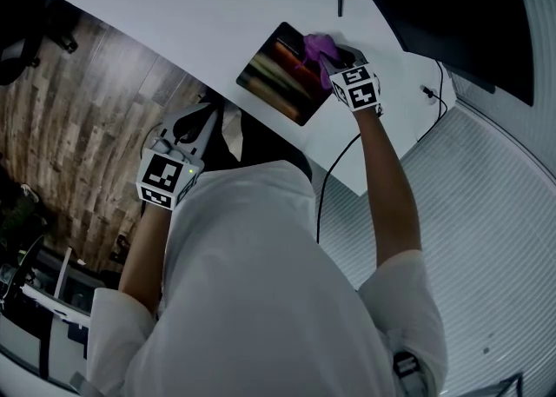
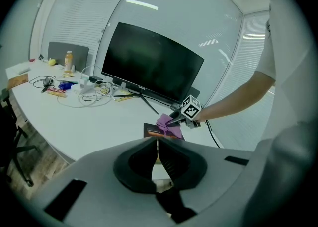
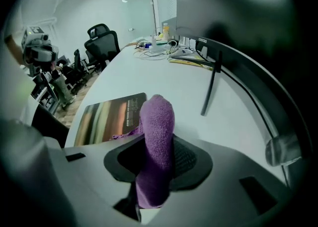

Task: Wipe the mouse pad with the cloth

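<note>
The only container in sight is a small bottle [image 2: 68,61] standing at the far end of the white desk [image 1: 217,22], near a tangle of cables [image 2: 92,94]. It is too small to tell what it holds.

The right gripper [image 3: 160,146] is clamped on the purple cloth [image 3: 158,136]. A thick fold of it fills the gap between the jaws and sticks out past their tips. In the head view the cloth sits on the corner of the dark, colour-streaked mouse pad [image 1: 282,74] nearest the monitor [image 2: 151,62]. The pad lies flat on the desk, close to its near edge. The monitor's thin stand leg [image 3: 211,84] comes down on the desk just beyond the pad.

The right arm [image 1: 391,178] reaches forward over the desk, nearly straight. The marker cube [image 1: 356,87] faces up, and the gripper points down at the pad.

The left gripper [image 2: 157,144] has its jaws pressed together with nothing between them. The left arm [image 1: 143,248] is bent and held close to the body, short of the desk edge and above the wood-look floor [image 1: 78,126]. That gripper points toward the desk.
</note>
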A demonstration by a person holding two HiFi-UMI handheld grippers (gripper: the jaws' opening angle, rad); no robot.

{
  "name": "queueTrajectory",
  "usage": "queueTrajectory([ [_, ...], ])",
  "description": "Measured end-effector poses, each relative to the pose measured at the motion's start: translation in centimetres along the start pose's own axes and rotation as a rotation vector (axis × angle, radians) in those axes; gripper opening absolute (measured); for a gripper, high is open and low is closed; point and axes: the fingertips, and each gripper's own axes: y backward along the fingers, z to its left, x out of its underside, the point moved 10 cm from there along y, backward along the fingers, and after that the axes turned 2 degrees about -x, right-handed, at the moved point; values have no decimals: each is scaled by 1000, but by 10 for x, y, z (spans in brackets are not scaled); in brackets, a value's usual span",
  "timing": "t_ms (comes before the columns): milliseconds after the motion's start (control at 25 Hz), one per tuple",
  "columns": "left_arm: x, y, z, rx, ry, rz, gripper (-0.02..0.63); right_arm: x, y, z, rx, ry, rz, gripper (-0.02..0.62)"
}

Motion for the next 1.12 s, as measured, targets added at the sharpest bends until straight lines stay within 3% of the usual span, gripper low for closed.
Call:
queueTrajectory([
  [160,2,4,-3,5,15,-12,23,-11,12,-6,99,12,-10,132],
  [400,2,11,4,-11,25,-29,23,-45,10,7,176,52,-46,132],
  [760,21,26,21,-55,70,-11,23,-52,-32,46,271,63,-33,132],
  [1120,27,37,33,-40,66,-19,23,-48,-36,106,230,91,-56,132],
])
